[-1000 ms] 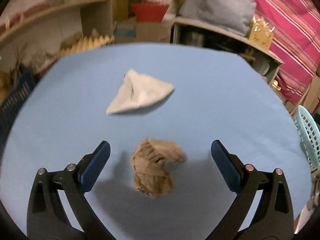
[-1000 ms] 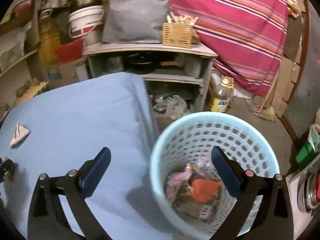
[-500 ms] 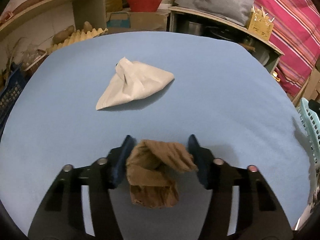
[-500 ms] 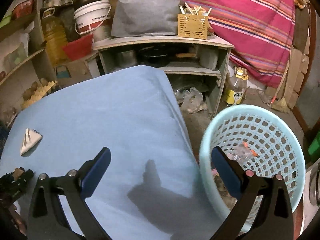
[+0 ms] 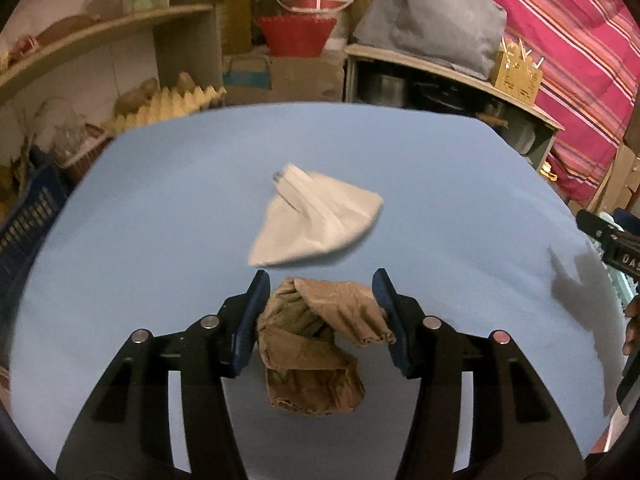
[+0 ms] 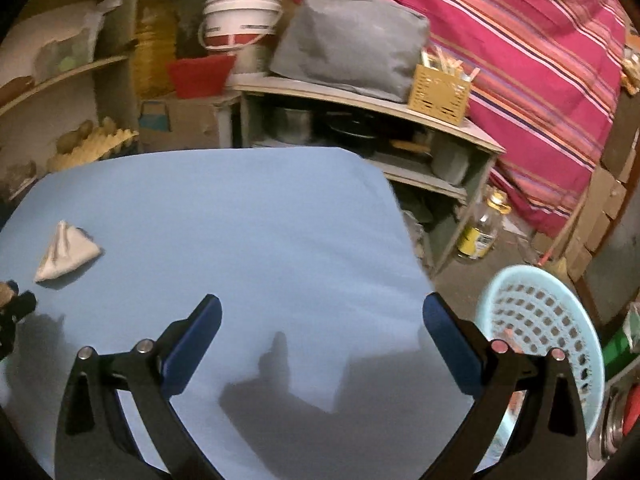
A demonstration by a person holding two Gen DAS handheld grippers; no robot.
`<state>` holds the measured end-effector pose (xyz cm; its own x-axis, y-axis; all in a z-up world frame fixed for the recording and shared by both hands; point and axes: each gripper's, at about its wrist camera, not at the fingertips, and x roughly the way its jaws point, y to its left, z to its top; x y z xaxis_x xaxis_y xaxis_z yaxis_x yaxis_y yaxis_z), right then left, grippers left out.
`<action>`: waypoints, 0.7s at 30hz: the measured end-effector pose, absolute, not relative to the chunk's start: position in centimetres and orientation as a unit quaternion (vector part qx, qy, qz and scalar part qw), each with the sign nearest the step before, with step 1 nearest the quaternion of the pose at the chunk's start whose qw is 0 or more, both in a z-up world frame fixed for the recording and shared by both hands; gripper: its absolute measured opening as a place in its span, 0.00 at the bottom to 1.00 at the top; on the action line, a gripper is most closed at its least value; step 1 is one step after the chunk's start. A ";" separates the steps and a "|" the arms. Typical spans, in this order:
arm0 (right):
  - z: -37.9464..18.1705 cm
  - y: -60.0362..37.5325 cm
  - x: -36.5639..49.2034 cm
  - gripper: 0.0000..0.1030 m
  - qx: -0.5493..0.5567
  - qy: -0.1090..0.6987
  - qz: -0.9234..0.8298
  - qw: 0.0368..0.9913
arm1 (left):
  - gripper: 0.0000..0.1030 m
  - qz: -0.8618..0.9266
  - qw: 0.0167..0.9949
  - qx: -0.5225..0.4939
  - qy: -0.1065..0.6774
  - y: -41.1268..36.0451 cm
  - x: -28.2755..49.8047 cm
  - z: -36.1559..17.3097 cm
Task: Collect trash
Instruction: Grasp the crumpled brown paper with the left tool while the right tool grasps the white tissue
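My left gripper [image 5: 320,312] is shut on a crumpled brown paper wad [image 5: 316,340] and holds it just above the blue table [image 5: 460,200]. A folded white tissue [image 5: 316,220] lies on the table just beyond it; it also shows at the left in the right wrist view [image 6: 66,250]. My right gripper [image 6: 320,336] is open and empty over the table's right part. A light blue trash basket [image 6: 548,320] stands on the floor to its right.
A shelf unit [image 6: 400,120] with a grey bag and a yellow box stands beyond the table. A bottle [image 6: 480,228] is on the floor. A red striped cloth [image 6: 520,60] hangs at the right. An egg tray [image 5: 168,104] and a dark crate [image 5: 24,224] sit at the left.
My left gripper closed on the brown paper wad and has lifted it slightly. My right gripper swung left from over the basket to over the table.
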<state>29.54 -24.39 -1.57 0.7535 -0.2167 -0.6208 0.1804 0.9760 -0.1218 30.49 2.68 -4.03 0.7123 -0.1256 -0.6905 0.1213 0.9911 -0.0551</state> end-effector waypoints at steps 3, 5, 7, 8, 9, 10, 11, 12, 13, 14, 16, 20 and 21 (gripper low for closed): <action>-1.7 -22.8 30.0 0.95 -0.003 0.336 -0.075 0.939 | 0.51 -0.056 0.931 0.001 0.360 4.1 30.5 -3.2; -2.0 -21.4 30.5 0.95 0.015 0.342 -0.055 0.938 | 0.51 -0.051 0.933 -0.009 0.355 5.5 30.5 -2.7; -2.3 -19.8 30.8 0.95 0.018 0.343 -0.042 0.938 | 0.51 -0.044 0.935 -0.018 0.351 7.0 30.8 -2.2; -2.5 -18.8 30.8 0.95 0.014 0.342 -0.038 0.939 | 0.51 -0.040 0.935 -0.017 0.351 7.6 31.0 -2.0; -2.7 -18.0 30.8 0.95 0.009 0.340 -0.037 0.940 | 0.51 -0.036 0.936 -0.014 0.351 7.9 31.3 -1.9; -2.8 -16.7 30.8 0.95 -0.002 0.339 -0.035 0.940 | 0.51 -0.027 0.937 -0.009 0.348 8.7 31.6 -1.6; -2.9 -15.7 30.9 0.96 -0.015 0.339 -0.030 0.940 | 0.51 -0.024 0.938 -0.012 0.346 9.3 31.8 -1.4; -3.0 -14.8 30.8 0.96 -0.027 0.339 -0.027 0.940 | 0.51 -0.023 0.938 -0.019 0.344 10.0 31.9 -1.2; -3.1 -13.5 30.9 0.96 -0.044 0.338 -0.024 0.940 | 0.51 -0.023 0.938 -0.031 0.345 11.0 32.2 -1.0; -3.0 -12.8 30.9 0.96 -0.050 0.337 -0.022 0.940 | 0.51 -0.020 0.938 -0.037 0.345 11.6 32.4 -0.7; -2.8 -11.2 31.2 0.96 -0.047 0.334 -0.011 0.941 | 0.51 0.001 0.941 -0.027 0.338 12.4 32.7 -0.3; -3.2 -8.5 33.0 0.96 -0.037 0.357 0.016 0.933 | 0.51 0.010 0.942 -0.037 0.333 14.2 32.8 0.5; -3.3 -7.6 33.4 0.96 -0.043 0.361 0.020 0.931 | 0.51 0.009 0.942 -0.042 0.332 14.6 32.8 0.6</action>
